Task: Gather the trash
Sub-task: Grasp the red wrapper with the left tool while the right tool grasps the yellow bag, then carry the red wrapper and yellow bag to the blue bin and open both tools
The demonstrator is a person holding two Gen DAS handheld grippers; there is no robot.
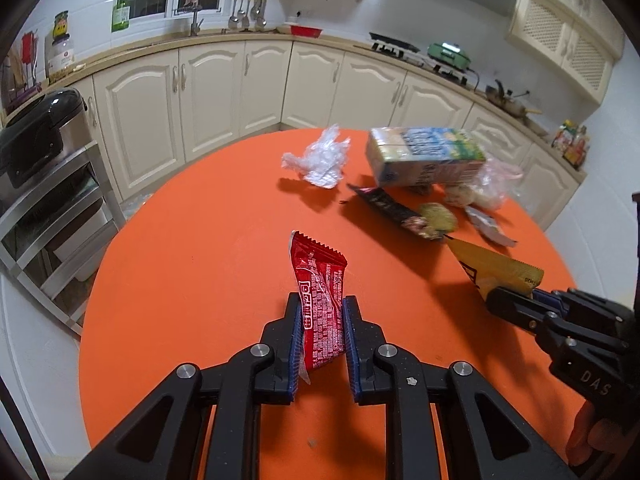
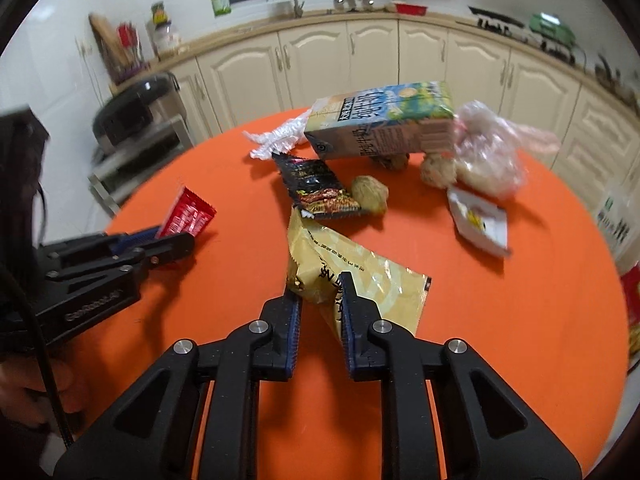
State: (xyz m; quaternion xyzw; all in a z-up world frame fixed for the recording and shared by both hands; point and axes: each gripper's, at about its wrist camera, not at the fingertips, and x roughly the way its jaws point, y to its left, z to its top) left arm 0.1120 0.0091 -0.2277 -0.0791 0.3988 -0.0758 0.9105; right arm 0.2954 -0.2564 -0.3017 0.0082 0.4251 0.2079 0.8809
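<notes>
My left gripper [image 1: 322, 304] is shut on a red snack wrapper [image 1: 320, 280] and holds it upright above the orange table [image 1: 200, 280]; both also show in the right wrist view, the gripper [image 2: 168, 240] and the wrapper [image 2: 186, 214]. My right gripper [image 2: 320, 284] is shut on a gold snack bag [image 2: 356, 280], seen from the left wrist view too [image 1: 496, 268]. Loose trash lies further back: a black wrapper [image 2: 316, 184], a milk carton [image 2: 384, 120], crumpled clear plastic [image 2: 276, 136], a white packet [image 2: 480, 220].
A plastic bag with food [image 2: 488, 152] and round lumps [image 2: 370, 194] lie by the carton. Cream cabinets [image 1: 240, 88] and a counter curve behind the table. A metal rack with a black cooker [image 1: 36, 136] stands left.
</notes>
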